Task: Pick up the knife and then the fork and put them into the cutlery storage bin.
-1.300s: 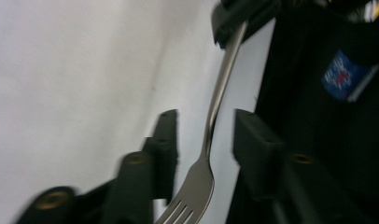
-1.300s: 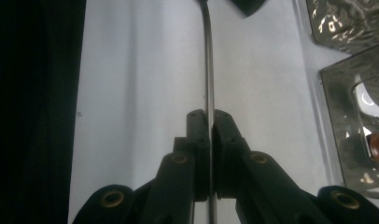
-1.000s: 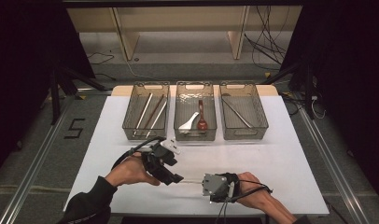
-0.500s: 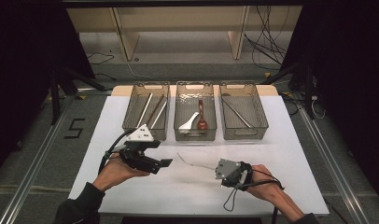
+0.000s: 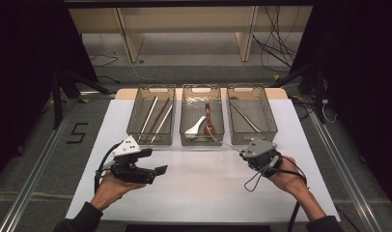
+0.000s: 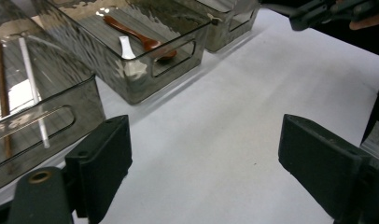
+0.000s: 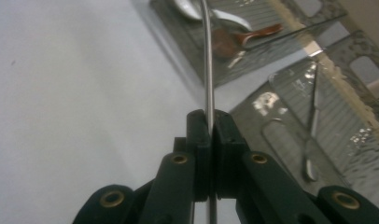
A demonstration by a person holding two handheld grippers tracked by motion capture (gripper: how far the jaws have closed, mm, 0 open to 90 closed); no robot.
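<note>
My right gripper (image 5: 243,151) (image 7: 209,125) is shut on the handle of a thin metal utensil (image 5: 225,143) (image 7: 207,65). The utensil's far end reaches over the front rim of the middle bin (image 5: 202,144). In that bin lie a white spoon (image 5: 196,126) and a red-brown spoon (image 5: 208,121) (image 6: 140,38). My left gripper (image 5: 155,162) (image 6: 201,163) hovers over the white table at the front left. Its jaws have just been opening and nothing is between them.
Three clear bins stand in a row at the back of the white table (image 5: 203,183). The left bin (image 5: 150,143) holds several chopsticks, and the right bin (image 5: 273,126) holds a metal utensil (image 7: 312,126). Cables trail from both grippers.
The two grippers were close together at the front centre. The left one has opened and drawn off to the left. The right one has carried the metal utensil right and toward the bins.
</note>
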